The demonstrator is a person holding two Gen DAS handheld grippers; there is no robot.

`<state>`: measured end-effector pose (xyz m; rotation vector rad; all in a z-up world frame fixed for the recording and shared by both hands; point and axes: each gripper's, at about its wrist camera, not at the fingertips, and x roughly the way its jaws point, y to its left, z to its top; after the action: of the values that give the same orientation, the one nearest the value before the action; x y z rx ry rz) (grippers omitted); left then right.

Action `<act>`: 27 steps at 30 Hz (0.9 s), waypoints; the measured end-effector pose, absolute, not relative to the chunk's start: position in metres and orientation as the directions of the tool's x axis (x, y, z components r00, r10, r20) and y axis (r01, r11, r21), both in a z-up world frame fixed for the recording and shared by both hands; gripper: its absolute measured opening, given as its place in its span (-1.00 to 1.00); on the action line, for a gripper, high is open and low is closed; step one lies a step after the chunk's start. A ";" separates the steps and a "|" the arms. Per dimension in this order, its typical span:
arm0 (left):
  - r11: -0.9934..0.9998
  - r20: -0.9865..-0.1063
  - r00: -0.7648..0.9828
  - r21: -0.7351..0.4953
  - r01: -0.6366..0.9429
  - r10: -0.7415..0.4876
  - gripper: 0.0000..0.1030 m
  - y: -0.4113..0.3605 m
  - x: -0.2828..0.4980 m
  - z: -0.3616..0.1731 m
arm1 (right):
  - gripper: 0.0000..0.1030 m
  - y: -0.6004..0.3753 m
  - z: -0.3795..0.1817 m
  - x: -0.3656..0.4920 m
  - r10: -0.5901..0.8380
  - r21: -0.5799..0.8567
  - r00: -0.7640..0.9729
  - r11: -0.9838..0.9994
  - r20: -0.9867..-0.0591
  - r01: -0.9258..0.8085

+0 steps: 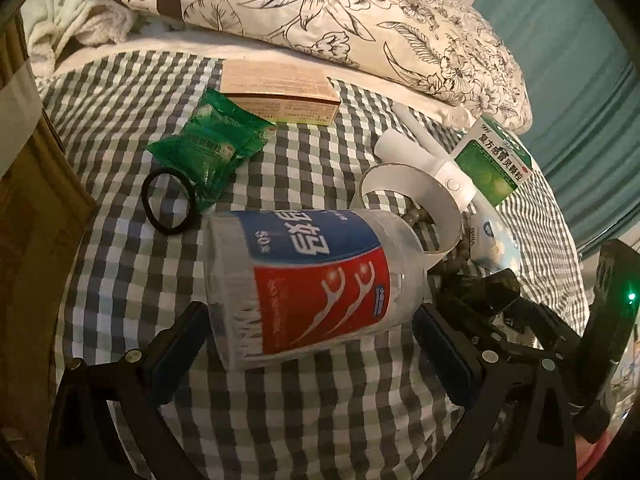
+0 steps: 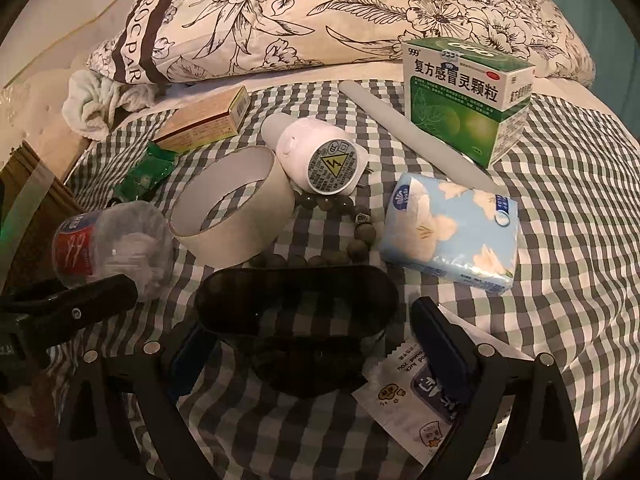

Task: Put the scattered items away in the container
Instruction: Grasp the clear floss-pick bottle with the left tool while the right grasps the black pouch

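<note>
A clear jar of floss picks (image 1: 316, 284) with a red and blue label lies on its side on the checked bedsheet. My left gripper (image 1: 312, 344) is open, its fingers either side of the jar's near end, not clamped. The jar also shows at the left of the right wrist view (image 2: 108, 240). My right gripper (image 2: 316, 344) is open around black sunglasses (image 2: 296, 300) lying on the sheet. A cardboard box (image 1: 36, 216), the container, stands at the left edge.
Scattered on the sheet: green sachets (image 1: 208, 148), black hair tie (image 1: 168, 200), tan box (image 1: 280, 92), white tape ring (image 2: 228, 208), white plug device (image 2: 316, 156), bead bracelet (image 2: 356, 236), tissue pack (image 2: 448, 232), green medicine box (image 2: 468, 100), white sachet (image 2: 412, 404). Floral pillow (image 2: 320, 12) behind.
</note>
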<state>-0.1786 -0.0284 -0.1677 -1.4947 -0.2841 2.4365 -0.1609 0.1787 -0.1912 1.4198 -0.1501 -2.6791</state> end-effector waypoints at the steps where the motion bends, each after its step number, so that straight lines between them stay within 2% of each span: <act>1: -0.945 -0.841 -0.433 -0.304 -0.118 0.324 0.90 -0.029 -0.178 -0.168 | 0.82 0.179 -0.191 -0.160 -0.140 0.136 -0.559 -0.990 -0.817 0.048; 3: -0.945 -0.843 -0.428 -0.311 -0.102 0.324 0.86 -0.033 -0.177 -0.168 | 0.72 0.179 -0.190 -0.159 -0.140 0.133 -0.558 -0.990 -0.818 0.054; 5: -0.944 -0.844 -0.426 -0.316 -0.094 0.325 0.86 -0.035 -0.176 -0.168 | 0.52 0.179 -0.190 -0.157 -0.150 0.137 -0.555 -0.988 -0.818 0.066; 9: -0.953 -0.861 -0.419 -0.300 -0.040 0.288 1.00 -0.037 -0.179 -0.172 | 0.52 0.180 -0.189 -0.154 -0.157 0.146 -0.551 -0.987 -0.820 0.064; 13: -0.943 -0.861 -0.426 -0.330 0.051 0.278 1.00 -0.036 -0.183 -0.177 | 0.52 0.182 -0.188 -0.152 -0.152 0.146 -0.553 -0.988 -0.819 0.055; 17: -0.946 -0.870 -0.435 -0.306 0.107 0.233 1.00 -0.031 -0.186 -0.180 | 0.52 0.179 -0.189 -0.152 -0.132 0.128 -0.560 -0.991 -0.818 0.047; 21: -0.948 -0.864 -0.446 -0.304 0.098 0.231 0.86 -0.035 -0.181 -0.178 | 0.51 0.174 -0.188 -0.151 -0.095 0.084 -0.567 -0.995 -0.818 0.046; 27: -0.956 -0.863 -0.454 -0.284 0.071 0.222 0.82 -0.042 -0.168 -0.171 | 0.51 0.175 -0.176 -0.146 -0.115 0.102 -0.584 -0.993 -0.804 0.055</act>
<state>-0.1679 -0.0420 -0.1710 -1.5898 -0.4304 2.5691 -0.1458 0.1751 -0.1765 1.3830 -0.1010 -2.7118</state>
